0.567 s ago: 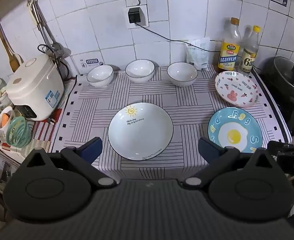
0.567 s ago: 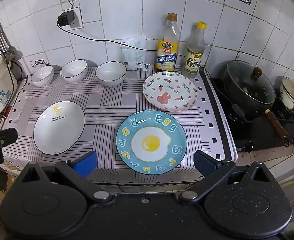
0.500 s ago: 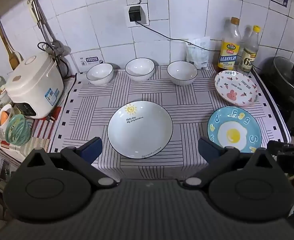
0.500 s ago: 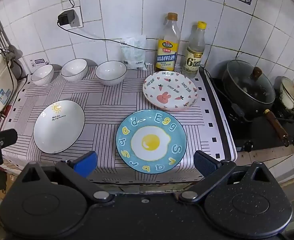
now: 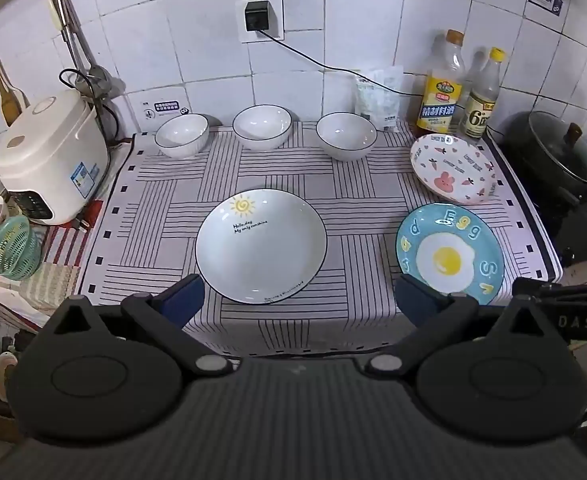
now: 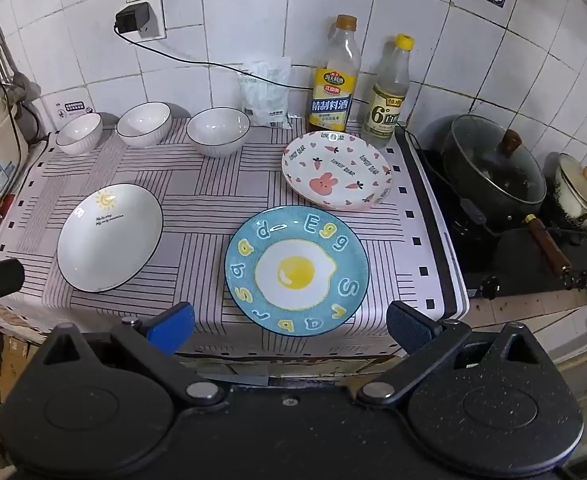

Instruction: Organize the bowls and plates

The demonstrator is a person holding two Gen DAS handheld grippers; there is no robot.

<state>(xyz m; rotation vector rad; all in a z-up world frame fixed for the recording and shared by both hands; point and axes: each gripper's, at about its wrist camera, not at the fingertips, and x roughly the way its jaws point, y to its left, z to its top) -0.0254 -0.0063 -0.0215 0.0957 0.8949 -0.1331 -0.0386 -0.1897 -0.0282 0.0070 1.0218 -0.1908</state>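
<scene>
A white sun plate point(image 5: 260, 246) point(image 6: 109, 238) lies mid-counter. A blue egg plate point(image 5: 450, 253) point(image 6: 296, 270) lies front right, a pink rabbit plate point(image 5: 451, 169) point(image 6: 336, 170) behind it. Three white bowls stand in a row at the back: left point(image 5: 181, 136) point(image 6: 79, 133), middle point(image 5: 262, 127) point(image 6: 144, 124), right point(image 5: 346, 137) point(image 6: 218, 131). My left gripper point(image 5: 299, 300) is open and empty, hovering before the sun plate. My right gripper point(image 6: 289, 326) is open and empty, hovering before the egg plate.
A striped cloth point(image 5: 153, 216) covers the counter. A rice cooker point(image 5: 49, 156) and a green basket point(image 5: 13, 248) stand at left. Two bottles point(image 6: 333, 80) and a bag point(image 6: 265, 92) stand by the wall. A lidded pot point(image 6: 493, 168) sits on the stove at right.
Both grippers have drifted very slightly; the scene sits marginally higher in the left view. Nothing was grasped or moved.
</scene>
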